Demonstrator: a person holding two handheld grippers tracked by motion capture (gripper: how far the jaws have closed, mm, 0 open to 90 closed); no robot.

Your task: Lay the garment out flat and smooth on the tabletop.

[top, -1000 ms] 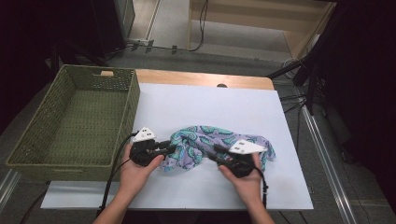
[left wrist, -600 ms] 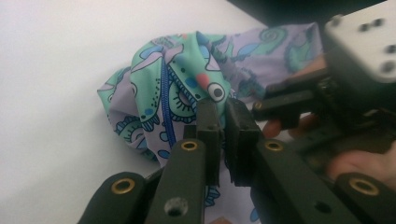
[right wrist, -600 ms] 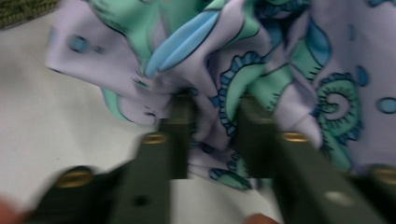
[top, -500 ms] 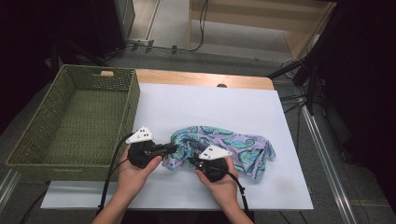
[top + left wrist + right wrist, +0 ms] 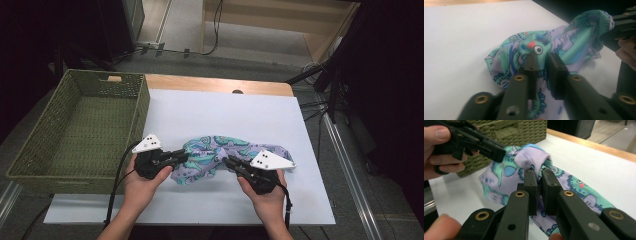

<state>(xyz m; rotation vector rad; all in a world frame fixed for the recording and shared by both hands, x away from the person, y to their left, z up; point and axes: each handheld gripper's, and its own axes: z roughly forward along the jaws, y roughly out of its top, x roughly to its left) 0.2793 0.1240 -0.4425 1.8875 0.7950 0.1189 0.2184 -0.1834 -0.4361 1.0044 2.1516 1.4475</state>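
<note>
High view: my left gripper (image 5: 184, 156) and right gripper (image 5: 228, 161) meet over the patterned cloth (image 5: 215, 152), bunched on the white table sheet (image 5: 225, 110) near my edge, just beside the green woven basket (image 5: 75, 130). Left gripper view shows my left jaws, just eased slightly apart, nipping a fold of fabric; right gripper view shows my right jaws, just drawn nearly together, pinching a purple ridge of it

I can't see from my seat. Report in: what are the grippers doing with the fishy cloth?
Left gripper and right gripper both pinch the patterned cloth, which is bunched on the white table. Green basket at left; nothing in between.
</note>
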